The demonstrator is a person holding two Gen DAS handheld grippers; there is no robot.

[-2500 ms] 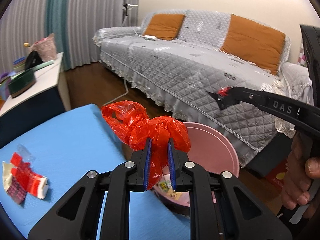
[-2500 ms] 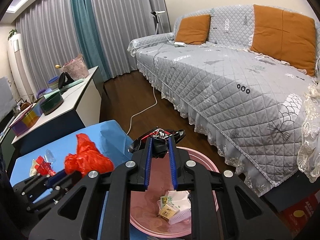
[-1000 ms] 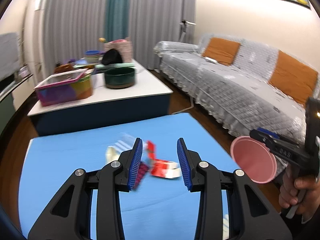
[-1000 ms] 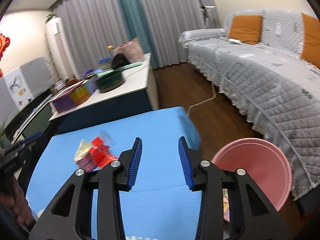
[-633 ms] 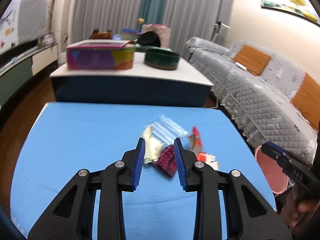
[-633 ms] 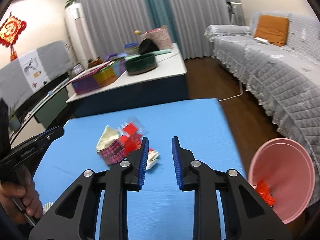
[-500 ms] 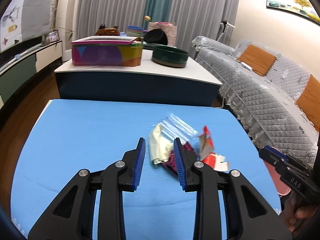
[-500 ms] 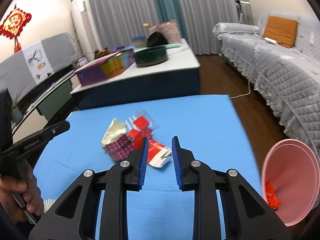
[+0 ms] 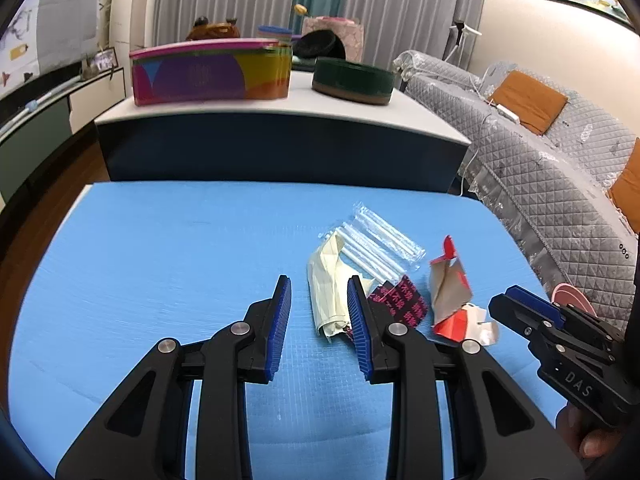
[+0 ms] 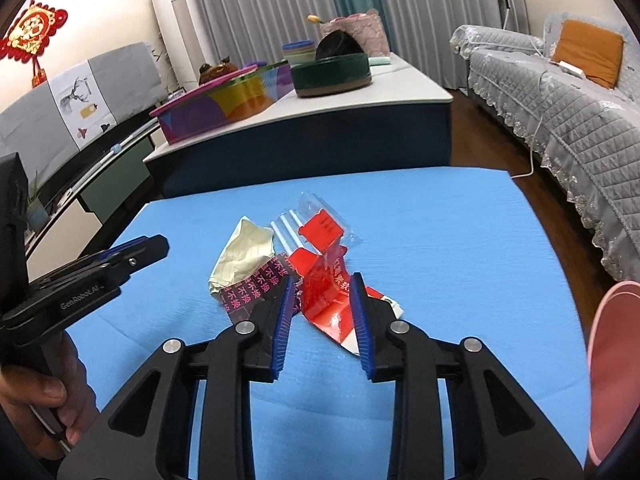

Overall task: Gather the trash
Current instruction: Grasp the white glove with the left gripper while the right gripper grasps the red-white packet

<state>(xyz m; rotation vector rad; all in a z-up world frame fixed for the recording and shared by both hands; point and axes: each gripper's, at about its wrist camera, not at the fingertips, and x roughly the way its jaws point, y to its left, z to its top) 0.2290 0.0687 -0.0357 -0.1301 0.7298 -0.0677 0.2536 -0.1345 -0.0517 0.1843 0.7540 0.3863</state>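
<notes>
The main risk I see is a double reach into one small heap: my left gripper (image 9: pixel 318 316) and right gripper (image 10: pixel 320 312) are both closing in on the same trash pile (image 10: pixel 288 264) on the blue tabletop (image 9: pixel 160 248), and they could knock each other or scatter the light pieces. The clear straw packet (image 9: pixel 376 236) looks slippery and may slide out. Left jaws are parted with only bare tabletop between them; the pale yellow paper (image 9: pixel 328 296) lies just right of the right-hand pad, so closing now would catch nothing. Right jaws have just been widening a little and stand parted around the red wrapper (image 10: pixel 324 292), not pressing it. The pink bin (image 10: pixel 612 368) waits beyond the tabletop's right edge.
</notes>
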